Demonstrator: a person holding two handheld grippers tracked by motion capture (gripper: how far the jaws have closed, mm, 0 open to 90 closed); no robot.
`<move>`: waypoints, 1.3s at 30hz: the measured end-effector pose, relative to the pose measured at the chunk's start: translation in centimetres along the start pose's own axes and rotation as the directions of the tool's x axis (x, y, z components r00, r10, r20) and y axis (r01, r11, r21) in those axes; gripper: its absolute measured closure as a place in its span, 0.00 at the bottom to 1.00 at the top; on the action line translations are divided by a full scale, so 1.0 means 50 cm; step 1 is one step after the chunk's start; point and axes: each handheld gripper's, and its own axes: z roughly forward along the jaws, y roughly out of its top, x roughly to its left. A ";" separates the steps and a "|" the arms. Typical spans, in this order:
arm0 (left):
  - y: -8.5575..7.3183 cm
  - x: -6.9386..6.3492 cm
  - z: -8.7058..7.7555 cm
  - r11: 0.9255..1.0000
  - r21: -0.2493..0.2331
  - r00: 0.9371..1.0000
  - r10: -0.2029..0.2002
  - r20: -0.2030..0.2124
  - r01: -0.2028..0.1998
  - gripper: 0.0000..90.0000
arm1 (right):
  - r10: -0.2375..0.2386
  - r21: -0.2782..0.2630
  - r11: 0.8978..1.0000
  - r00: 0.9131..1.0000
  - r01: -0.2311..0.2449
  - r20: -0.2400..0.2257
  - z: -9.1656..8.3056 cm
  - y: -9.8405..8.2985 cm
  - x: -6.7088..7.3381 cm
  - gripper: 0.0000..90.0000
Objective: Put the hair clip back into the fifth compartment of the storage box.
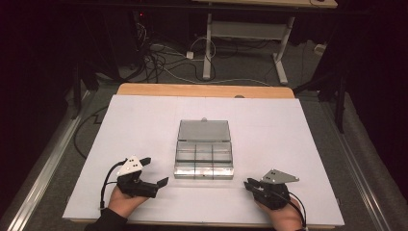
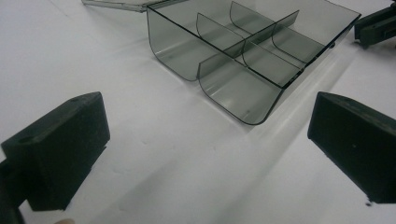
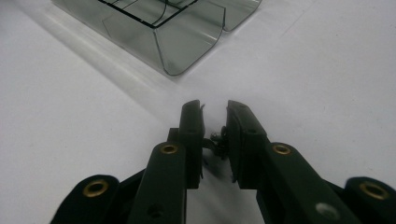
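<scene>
High view: a clear compartment box (image 1: 204,156) with 6 cells sits mid-worktop (image 1: 144,125), lid folded flat toward the far edge, long axis running near edge to far edge. Left gripper (image 1: 153,171) rests by the near-left corner of the box, fingers (image 2: 60,149) spread wide and holding nothing; right gripper (image 1: 248,184) rests near the box's near-right corner, fingers (image 3: 194,135) drawn almost together on nothing. The box lies between both, ahead and inward; the left looks slightly nearer.
</scene>
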 end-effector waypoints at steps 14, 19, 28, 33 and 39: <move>0.000 -0.003 0.001 1.000 0.005 1.000 0.010 -0.015 -0.010 0.00 | -0.028 -0.023 0.999 0.999 0.027 -0.031 -0.004 0.008 0.021 0.87; 0.000 -0.003 0.001 1.000 0.002 1.000 0.009 -0.017 -0.009 0.00 | -0.041 -0.022 0.999 0.998 0.040 -0.052 0.001 0.012 0.034 0.87; -0.001 -0.005 0.000 1.000 0.001 1.000 0.018 -0.015 -0.018 0.00 | -0.051 -0.024 0.999 0.995 0.049 -0.085 0.006 0.016 0.051 0.87; -0.001 -0.004 0.001 1.000 0.001 1.000 0.016 -0.015 -0.016 0.00 | -0.058 -0.027 0.998 0.993 0.055 -0.101 0.010 0.018 0.059 0.87; 0.000 -0.005 0.001 1.000 0.002 1.000 0.017 -0.015 -0.017 0.00 | -0.062 -0.025 0.998 0.991 0.059 -0.118 0.017 0.019 0.070 0.87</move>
